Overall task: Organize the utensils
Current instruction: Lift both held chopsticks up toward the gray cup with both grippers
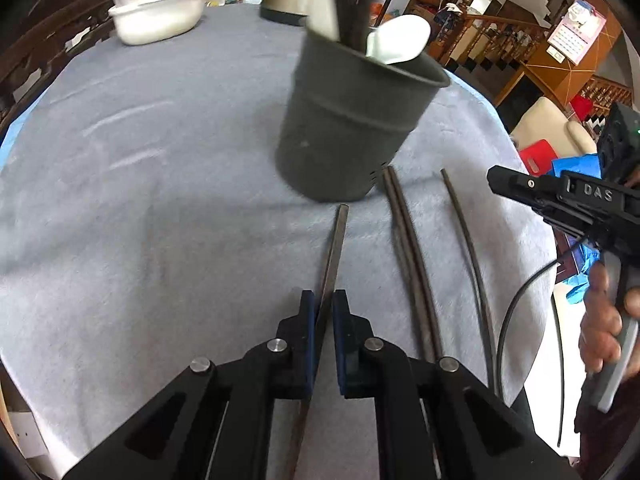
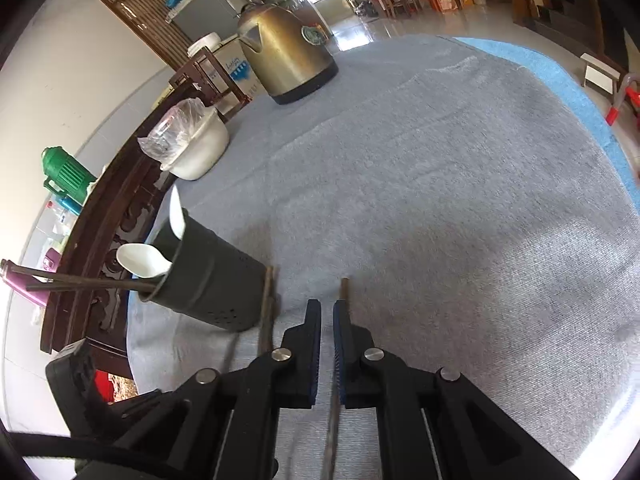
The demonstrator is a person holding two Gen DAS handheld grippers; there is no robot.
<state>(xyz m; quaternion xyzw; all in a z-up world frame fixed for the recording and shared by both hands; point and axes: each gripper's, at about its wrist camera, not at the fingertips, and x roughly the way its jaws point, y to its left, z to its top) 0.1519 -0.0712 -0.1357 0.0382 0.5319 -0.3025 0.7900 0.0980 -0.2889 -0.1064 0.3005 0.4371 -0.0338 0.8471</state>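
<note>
A dark grey utensil holder (image 1: pixel 344 128) stands on the blue-grey cloth, holding white spoons (image 1: pixel 400 40) and dark chopsticks. My left gripper (image 1: pixel 323 300) is shut on one dark chopstick (image 1: pixel 338 240) that points toward the holder's base. To its right lie a pair of chopsticks (image 1: pixel 404 240) and a single chopstick (image 1: pixel 468 240). My right gripper (image 2: pixel 327 308) is shut. The single chopstick (image 2: pixel 344 288) runs beneath it and passes behind the right finger, not between the pads. The left wrist view shows the right gripper (image 1: pixel 496 178) just right of that chopstick's far end. The holder (image 2: pixel 208 280) is to its left.
A brass-coloured kettle (image 2: pixel 284 60) and a white bowl with a plastic bag (image 2: pixel 200 148) stand at the far side of the table. A person's hand (image 1: pixel 604 320) and a black cable (image 1: pixel 516 300) are at the right edge. A carved wooden chair back (image 2: pixel 100 240) borders the table.
</note>
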